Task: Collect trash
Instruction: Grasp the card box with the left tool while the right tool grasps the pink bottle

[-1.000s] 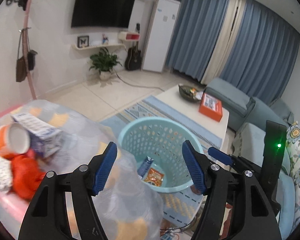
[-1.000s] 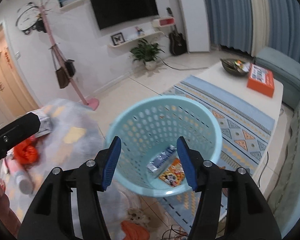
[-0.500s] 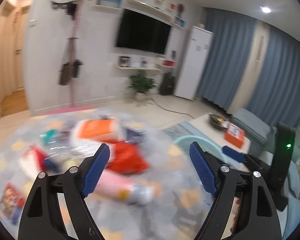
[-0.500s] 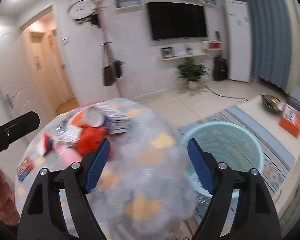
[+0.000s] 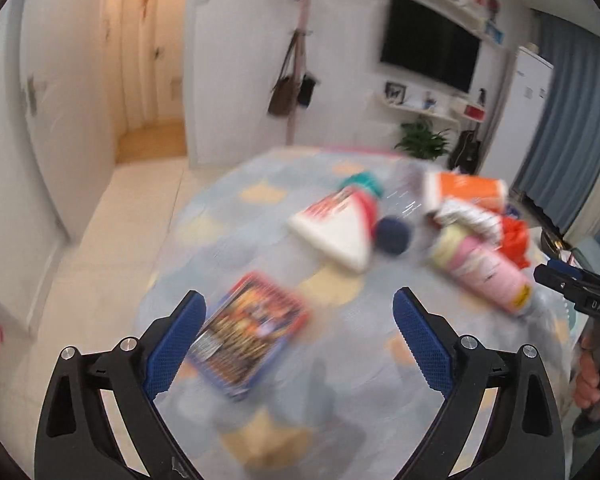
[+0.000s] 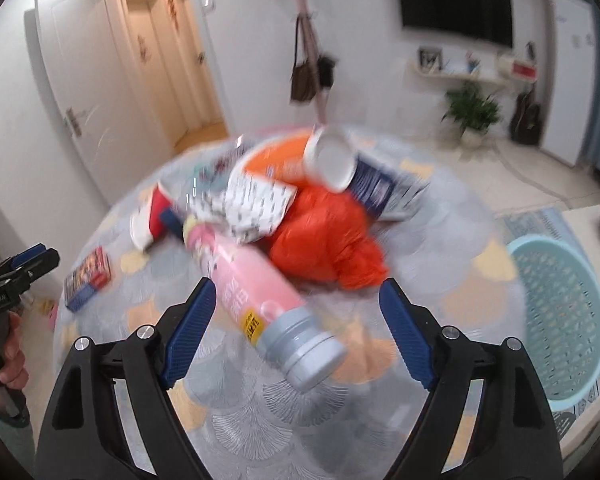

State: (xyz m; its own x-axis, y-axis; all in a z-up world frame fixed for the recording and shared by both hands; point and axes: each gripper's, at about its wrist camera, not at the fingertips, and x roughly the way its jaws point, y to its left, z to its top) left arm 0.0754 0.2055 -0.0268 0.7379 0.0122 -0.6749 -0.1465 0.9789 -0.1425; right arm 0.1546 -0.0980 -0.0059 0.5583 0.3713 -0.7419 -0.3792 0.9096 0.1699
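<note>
Trash lies on a round table with a grey-blue patterned cloth (image 6: pixel 284 412). A pink bottle with a grey cap (image 6: pixel 260 304) lies on its side just ahead of my right gripper (image 6: pixel 300 332), which is open and empty. Behind it are an orange plastic bag (image 6: pixel 324 236), a patterned paper (image 6: pixel 256 204), an orange cup (image 6: pixel 324 156) and a blue carton (image 6: pixel 376 188). My left gripper (image 5: pixel 300 344) is open and empty above a flat colourful packet (image 5: pixel 248 332). A white-and-red wedge box (image 5: pixel 336 228) and the pink bottle (image 5: pixel 484 268) lie farther off.
A light blue perforated basket (image 6: pixel 568 308) stands on the floor right of the table. A low white table (image 6: pixel 588 220) is beyond it. A coat stand with bags (image 6: pixel 312 68) and doors (image 6: pixel 112 92) are behind the table. Both views are motion-blurred.
Both grippers have swung left from the basket to the table. The trash pile has come close under them. Both stay open and empty.
</note>
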